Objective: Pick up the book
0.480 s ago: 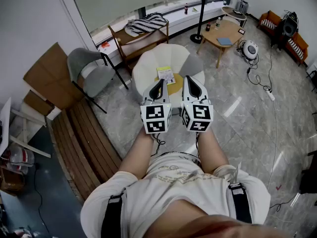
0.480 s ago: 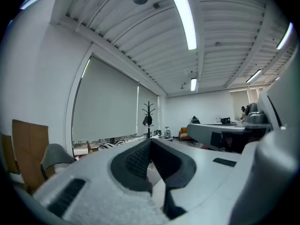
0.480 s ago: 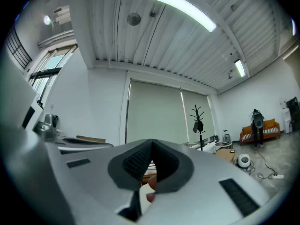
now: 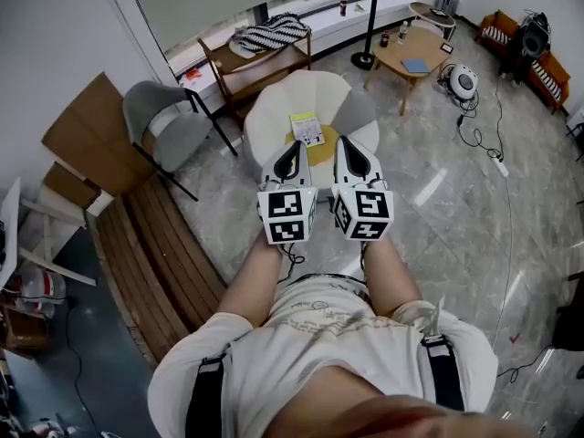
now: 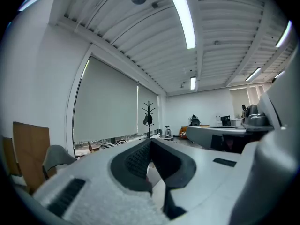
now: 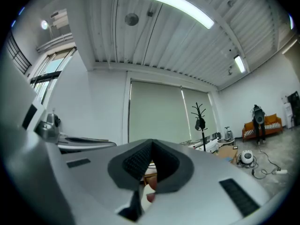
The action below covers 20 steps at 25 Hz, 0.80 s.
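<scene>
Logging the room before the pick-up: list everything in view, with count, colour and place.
book: 1, yellow and white, on the white chair's seat
white chair: 1, white, round, just ahead of both grippers
grey chair: 1, grey, left of the white chair
wooden bench: 1, brown, by the window
striped cloth: 1, black and white, on the wooden bench
coffee table: 1, wood, upper right
blue item: 1, blue, on the coffee table
coat stand: 1, black, left of the coffee table
cardboard: several sheets, brown, against the left wall
left gripper: 1, white and black, jaws together, empty
right gripper: 1, white and black, jaws together, empty
</scene>
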Tool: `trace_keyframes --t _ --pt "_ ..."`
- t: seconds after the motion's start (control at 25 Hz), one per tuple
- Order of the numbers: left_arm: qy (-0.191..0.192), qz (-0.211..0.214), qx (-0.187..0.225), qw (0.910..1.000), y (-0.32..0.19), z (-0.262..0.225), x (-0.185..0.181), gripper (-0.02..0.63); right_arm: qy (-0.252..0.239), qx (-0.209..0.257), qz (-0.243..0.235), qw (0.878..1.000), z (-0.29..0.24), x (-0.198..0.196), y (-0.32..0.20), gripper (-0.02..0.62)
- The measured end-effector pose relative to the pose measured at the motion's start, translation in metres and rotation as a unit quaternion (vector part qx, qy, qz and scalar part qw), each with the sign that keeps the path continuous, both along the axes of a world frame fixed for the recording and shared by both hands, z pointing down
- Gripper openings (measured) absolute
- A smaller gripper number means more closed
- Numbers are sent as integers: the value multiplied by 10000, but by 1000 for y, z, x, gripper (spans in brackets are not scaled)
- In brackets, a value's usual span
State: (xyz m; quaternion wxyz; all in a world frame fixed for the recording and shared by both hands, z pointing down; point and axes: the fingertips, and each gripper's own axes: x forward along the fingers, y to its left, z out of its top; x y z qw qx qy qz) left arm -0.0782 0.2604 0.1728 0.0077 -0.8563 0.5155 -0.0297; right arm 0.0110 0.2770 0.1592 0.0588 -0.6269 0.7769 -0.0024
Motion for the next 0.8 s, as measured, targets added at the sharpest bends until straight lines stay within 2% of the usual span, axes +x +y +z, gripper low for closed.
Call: trace_keyframes --t 0.24,0.44,0.8 --pt "-60 22 -48 10000 -3 2 4 12 16 -14 -31 10000 -1 0 -2 25" --pt "-140 15 -82 9999 -9 7 21 12 -37 -81 -42 10000 4 14 -8 25" --pt "-134 -49 -135 9998 -29 6 86 12 -72 -104 -224 9997 2 70 -27 25"
